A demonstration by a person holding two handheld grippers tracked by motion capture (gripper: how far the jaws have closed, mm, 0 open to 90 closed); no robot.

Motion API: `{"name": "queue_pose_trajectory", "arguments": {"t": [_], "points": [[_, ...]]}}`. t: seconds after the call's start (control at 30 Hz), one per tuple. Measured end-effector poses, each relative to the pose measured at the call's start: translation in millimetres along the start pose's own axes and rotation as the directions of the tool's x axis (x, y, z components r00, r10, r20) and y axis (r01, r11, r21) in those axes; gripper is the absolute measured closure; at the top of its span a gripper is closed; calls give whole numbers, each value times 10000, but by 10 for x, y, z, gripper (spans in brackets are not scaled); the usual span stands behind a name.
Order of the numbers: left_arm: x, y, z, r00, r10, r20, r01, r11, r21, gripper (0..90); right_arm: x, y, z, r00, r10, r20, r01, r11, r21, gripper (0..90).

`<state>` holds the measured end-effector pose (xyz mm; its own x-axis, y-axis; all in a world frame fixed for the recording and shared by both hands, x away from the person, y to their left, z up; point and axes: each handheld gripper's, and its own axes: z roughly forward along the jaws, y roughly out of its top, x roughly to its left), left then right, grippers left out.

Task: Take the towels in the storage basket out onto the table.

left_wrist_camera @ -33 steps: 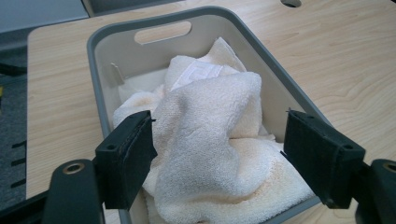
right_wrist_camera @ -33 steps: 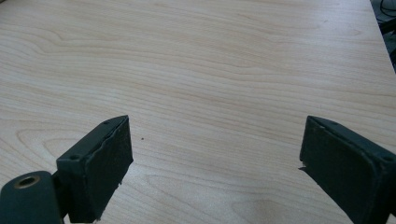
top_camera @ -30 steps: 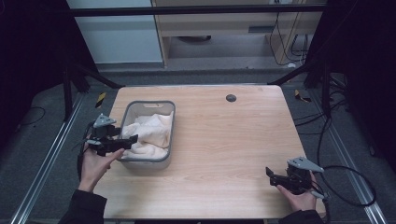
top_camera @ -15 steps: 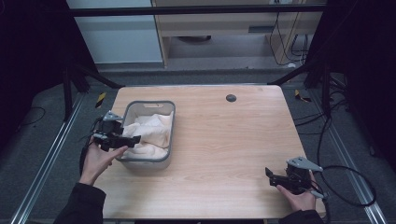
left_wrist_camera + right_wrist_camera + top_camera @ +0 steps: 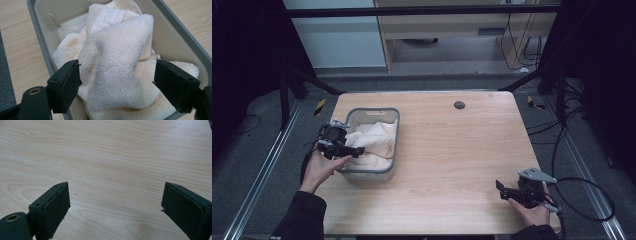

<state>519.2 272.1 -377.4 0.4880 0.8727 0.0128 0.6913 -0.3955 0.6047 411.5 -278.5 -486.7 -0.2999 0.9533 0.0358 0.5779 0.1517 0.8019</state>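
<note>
Cream terry towel (image 5: pixel 112 75) lies bunched inside a grey plastic bin (image 5: pixel 393 131), which stands on the left half of the light wooden desk (image 5: pixel 462 150). The towel fills the near part of the bin and rises above the rim in a rumpled fold; a woven border band shows on its far portion in the left gripper view. A bare patch of the bin floor is visible at the far end.

Left tool (image 5: pixel 354 151) is held at the bin's left wall, reaching in over the rim. In the left gripper view its jaws stand spread wide on either side of the raised fold, and the left pad (image 5: pixel 67 85) lies right against the cloth, while the right pad (image 5: pixel 175 85) stands just clear of it. The jaws have just been opening, with the towel between them but not clamped: the tool is released. The person's left hand (image 5: pixel 323 167) carries it from the near-left edge of the desk.

Right tool (image 5: pixel 502 189) rests low at the near-right corner of the desk, well apart from the bin, carried by the right hand (image 5: pixel 532 212). In the right gripper view its jaws are spread wide over bare wood, with nothing between them: released. Its cable (image 5: pixel 592 200) loops off the right edge of the desk.

A small dark round fitting (image 5: pixel 459 105) sits in the desk surface near the far edge, well apart from both tools.
</note>
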Motion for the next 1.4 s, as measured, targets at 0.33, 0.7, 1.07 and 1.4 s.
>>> {"name": "queue_pose_trajectory", "arguments": {"t": [0.33, 0.7, 1.07, 1.4], "points": [[24, -13, 166, 10000, 60, 29, -61, 9991, 416, 209, 11, -1, 6, 9999, 60, -91, -58, 9998, 166, 78], [71, -49, 338, 9996, -172, 225, 154, 9968, 786, 330, 17, -5, 23, 9999, -5, -117, 9, 9996, 289, 73], [61, -24, 373, 9991, -364, 195, 334, 9896, 1402, 536, 18, -8, 31, 9999, -115, -77, 117, 9993, 360, 72], [37, 26, 324, 9996, -274, -49, 279, 9889, 1458, 614, 17, -7, 31, 9999, -132, -80, 135, 9992, 373, 72]]}}
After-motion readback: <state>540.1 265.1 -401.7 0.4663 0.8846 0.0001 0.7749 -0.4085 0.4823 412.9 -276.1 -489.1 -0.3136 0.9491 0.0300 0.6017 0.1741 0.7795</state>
